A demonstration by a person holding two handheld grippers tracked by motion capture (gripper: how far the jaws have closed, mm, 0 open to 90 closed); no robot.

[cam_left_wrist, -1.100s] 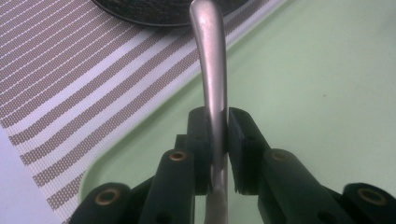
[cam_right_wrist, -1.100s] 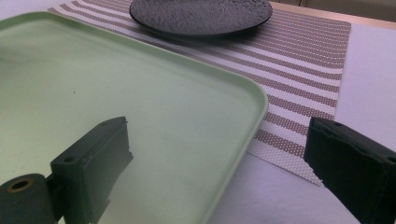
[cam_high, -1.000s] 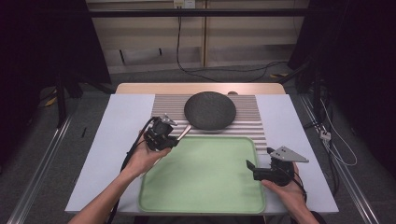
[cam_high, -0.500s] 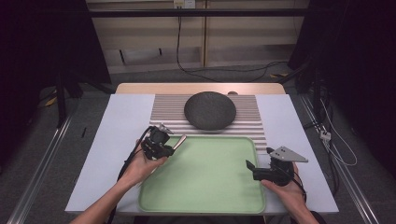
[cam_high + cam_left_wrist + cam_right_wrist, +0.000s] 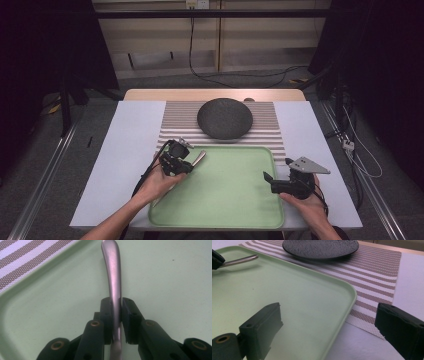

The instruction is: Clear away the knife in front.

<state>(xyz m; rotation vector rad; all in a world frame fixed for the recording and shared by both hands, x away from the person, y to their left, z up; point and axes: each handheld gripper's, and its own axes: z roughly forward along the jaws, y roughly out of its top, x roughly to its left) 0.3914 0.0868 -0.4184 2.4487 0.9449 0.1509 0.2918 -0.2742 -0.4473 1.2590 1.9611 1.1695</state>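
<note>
My left gripper [image 5: 186, 162] [image 5: 116, 307] is shut on the handle of a slim metal utensil [image 5: 199, 157] [image 5: 112, 272]. The handle sticks out past the pads, low over the far-left corner of the pale green tray [image 5: 225, 200] [image 5: 162, 277]. Its other end is hidden behind the jaws and hand. My right gripper [image 5: 270, 183] [image 5: 329, 312] is open at the tray's right edge [image 5: 347, 300], one jaw over the tray and the other over the white cover, with nothing between them. The right gripper view also catches the utensil's handle [image 5: 239, 261] at far left.
A dark round plate [image 5: 224, 118] [image 5: 319, 247] sits on a brown-and-white striped mat [image 5: 180, 120] [image 5: 372, 270] just beyond the tray. White covers [image 5: 125, 150] flank the mat. Cables trail on the floor to the right of the table.
My left gripper has come down and nearer to me with the utensil, from over the striped mat to the tray's far-left corner. The right gripper has stayed put.
</note>
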